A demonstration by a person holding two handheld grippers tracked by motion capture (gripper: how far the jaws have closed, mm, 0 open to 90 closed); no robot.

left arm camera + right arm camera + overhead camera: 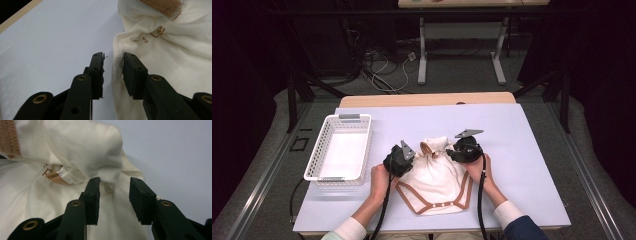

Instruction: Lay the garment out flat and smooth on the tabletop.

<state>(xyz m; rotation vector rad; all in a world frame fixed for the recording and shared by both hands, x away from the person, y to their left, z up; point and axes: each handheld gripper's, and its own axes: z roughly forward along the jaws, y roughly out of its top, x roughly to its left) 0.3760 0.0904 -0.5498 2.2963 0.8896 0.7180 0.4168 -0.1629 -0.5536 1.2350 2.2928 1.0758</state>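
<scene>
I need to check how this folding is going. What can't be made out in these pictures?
- Garment: its near hem folds under in the high view, so its type is unclear.
- Brown lettering: creased in the left gripper view, unreadable.
- Left gripper: seam between the jaws; contact unclear.
- Basket: its near inner wall is hidden by its rim.

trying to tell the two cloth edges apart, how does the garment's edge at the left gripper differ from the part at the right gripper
At the left gripper a flat stitched hem of the cream garment runs between the open jaws, close to one of them. At the right gripper a bunched fold hangs between the open jaws. The left edge lies against bare table; the right fold rests on more cloth. Both are cream cloth with tan trim nearby, and neither looks pinched.
</scene>
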